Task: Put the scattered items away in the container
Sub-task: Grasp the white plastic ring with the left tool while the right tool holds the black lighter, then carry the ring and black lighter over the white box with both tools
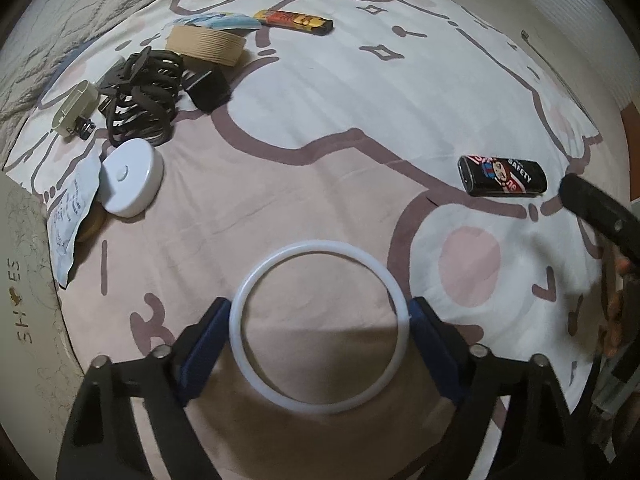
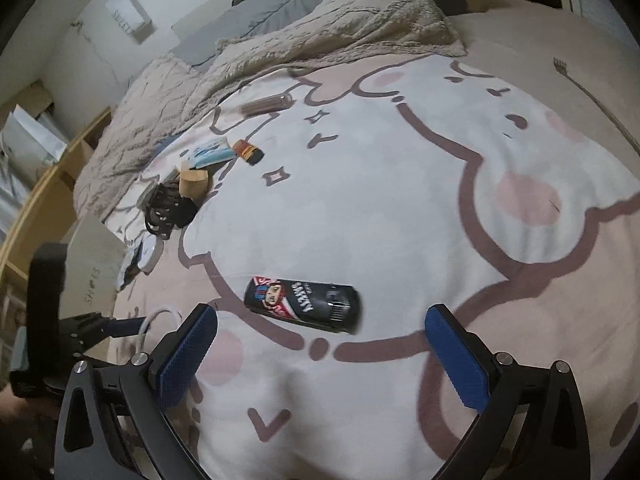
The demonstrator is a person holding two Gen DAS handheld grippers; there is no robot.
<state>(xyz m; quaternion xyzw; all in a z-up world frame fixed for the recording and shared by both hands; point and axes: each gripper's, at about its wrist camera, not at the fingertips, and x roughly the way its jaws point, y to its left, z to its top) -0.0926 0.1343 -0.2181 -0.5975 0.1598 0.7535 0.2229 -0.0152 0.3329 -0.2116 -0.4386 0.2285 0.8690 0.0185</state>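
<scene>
A white ring [image 1: 320,249] lies flat on the cartoon-print bedspread [image 1: 320,120]. My left gripper [image 1: 320,308] straddles it from above, and both blue pads [image 1: 208,344] touch its outer edge. The ring also shows in the right wrist view [image 2: 158,316], beside the left gripper [image 2: 120,326]. A black lighter marked SAFETY [image 2: 304,304] lies on the spread just ahead of my right gripper [image 2: 322,312], which is open with nothing between its fingers. The lighter [image 1: 502,176] sits to the right of the ring. The shoe box [image 1: 20,300] stands at the left edge.
Near the box lie a white round puck [image 1: 130,182], a printed packet [image 1: 72,208], a black cable bundle [image 1: 144,96], a black adapter [image 1: 208,88], a tape roll [image 1: 206,44] and an orange lighter [image 1: 296,22]. A crumpled blanket [image 2: 320,36] covers the far end.
</scene>
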